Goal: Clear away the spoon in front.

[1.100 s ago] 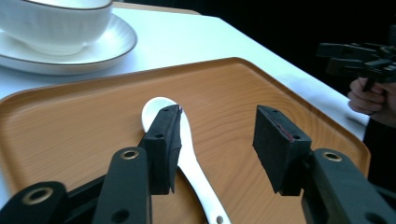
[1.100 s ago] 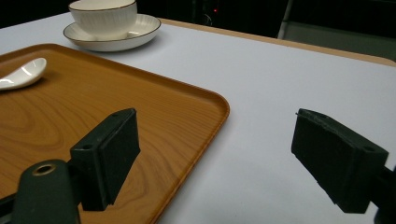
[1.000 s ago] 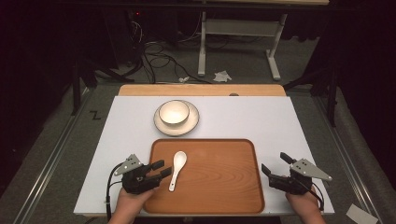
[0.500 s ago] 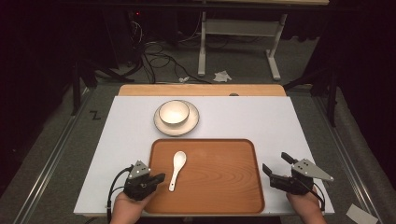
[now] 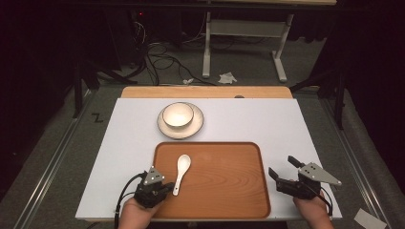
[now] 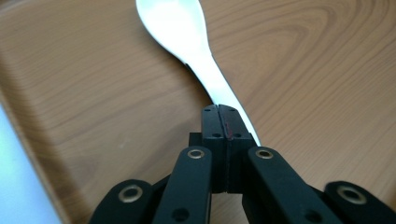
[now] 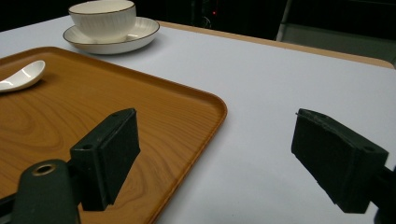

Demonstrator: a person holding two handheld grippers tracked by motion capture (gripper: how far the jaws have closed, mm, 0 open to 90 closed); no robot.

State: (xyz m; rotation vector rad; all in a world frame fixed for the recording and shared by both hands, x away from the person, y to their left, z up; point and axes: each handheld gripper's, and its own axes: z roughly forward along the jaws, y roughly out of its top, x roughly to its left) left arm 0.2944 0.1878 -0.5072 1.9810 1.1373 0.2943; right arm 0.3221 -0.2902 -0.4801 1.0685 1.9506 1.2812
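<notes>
Grasp step: the left tongs [image 6: 218, 122], having just closed, pinch the handle end of the white spoon [image 5: 181, 168] on the tray [image 5: 229, 191] near the surface's front edge, right tongs [image 7: 215, 158] spread idle; next, a level lift

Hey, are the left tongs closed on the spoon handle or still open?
Shut on the spoon: in the left gripper view the left tongs meet with no gap, pinching the handle's end.
</notes>
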